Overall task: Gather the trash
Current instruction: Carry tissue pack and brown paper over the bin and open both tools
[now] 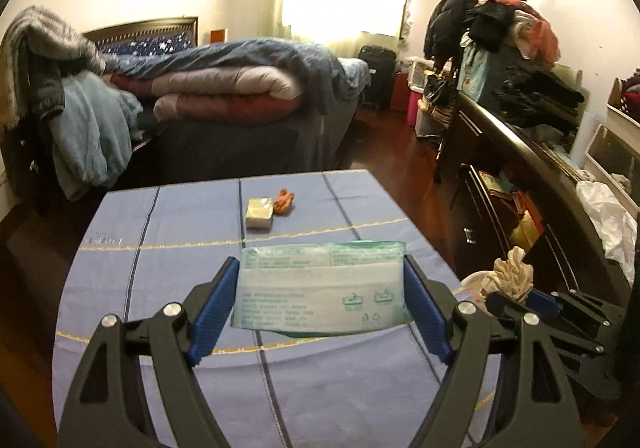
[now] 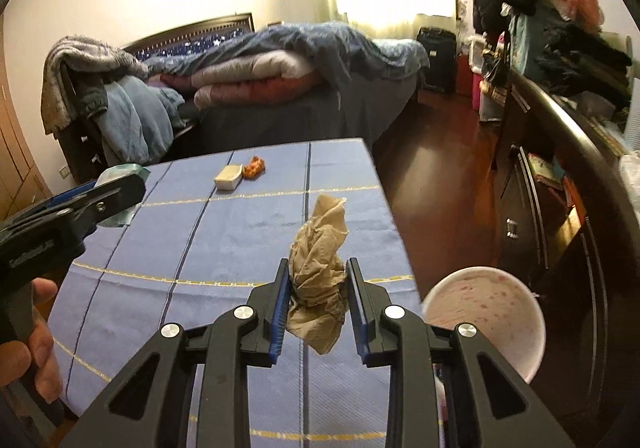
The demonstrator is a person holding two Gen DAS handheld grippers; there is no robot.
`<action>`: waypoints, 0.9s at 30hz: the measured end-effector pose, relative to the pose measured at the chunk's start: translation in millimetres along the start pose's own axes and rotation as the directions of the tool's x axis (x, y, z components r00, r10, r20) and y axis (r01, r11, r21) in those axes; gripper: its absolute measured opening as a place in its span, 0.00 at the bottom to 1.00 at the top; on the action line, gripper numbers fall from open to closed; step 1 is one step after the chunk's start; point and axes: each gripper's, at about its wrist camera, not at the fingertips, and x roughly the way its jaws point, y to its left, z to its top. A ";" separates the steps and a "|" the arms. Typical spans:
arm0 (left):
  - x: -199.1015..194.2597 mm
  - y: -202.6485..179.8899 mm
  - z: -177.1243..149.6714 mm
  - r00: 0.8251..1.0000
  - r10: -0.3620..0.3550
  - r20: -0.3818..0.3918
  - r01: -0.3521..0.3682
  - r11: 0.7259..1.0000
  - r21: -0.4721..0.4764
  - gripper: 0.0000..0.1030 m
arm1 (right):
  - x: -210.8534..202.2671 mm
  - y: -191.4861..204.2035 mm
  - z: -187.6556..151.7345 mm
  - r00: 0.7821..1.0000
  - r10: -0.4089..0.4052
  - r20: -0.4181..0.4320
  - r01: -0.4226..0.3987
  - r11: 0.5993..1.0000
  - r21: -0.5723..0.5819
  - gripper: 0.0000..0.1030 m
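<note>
Wipes pack (image 1: 320, 284) clamped in left claw (image 1: 320, 288), above near end of surface (image 1: 168, 216). Crumpled tissue (image 2: 318, 276) pinched in right claw (image 2: 318, 304), over right edge. Bin (image 2: 486, 318) right of surface, below. Small box (image 2: 229, 176) and wrapper (image 2: 255, 167) touching, far end. Bed (image 1: 240, 96) behind.

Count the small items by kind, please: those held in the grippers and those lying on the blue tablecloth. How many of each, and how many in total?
Wet wipe packs: 1, held in the left gripper
Crumpled brown tissues: 1, held in the right gripper
Small tissue packs: 1, on the tablecloth
Orange wrappers: 1, beside the small pack
Total: 4
</note>
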 end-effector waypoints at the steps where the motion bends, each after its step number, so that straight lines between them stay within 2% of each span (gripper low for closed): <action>1: -4.3 -5.7 1.8 1.000 -0.004 0.009 0.004 1.000 0.008 0.78 | -5.0 -3.0 0.1 1.000 -0.006 0.011 0.006 1.000 0.003 0.29; 8: -16.2 -35.8 16.6 0.998 -0.032 0.051 0.030 0.998 0.048 0.78 | -33.2 -36.3 -3.5 0.996 -0.059 0.064 0.056 0.997 0.050 0.30; 15: -8.0 -82.2 29.4 0.994 -0.089 0.059 0.081 0.989 0.120 0.78 | -47.4 -72.7 -8.2 0.988 -0.130 0.085 0.121 0.987 0.105 0.31; 27: 23.7 -176.2 30.5 0.976 -0.219 0.024 0.207 0.950 0.234 0.78 | -49.8 -141.8 -29.8 0.969 -0.243 0.046 0.228 0.950 0.214 0.31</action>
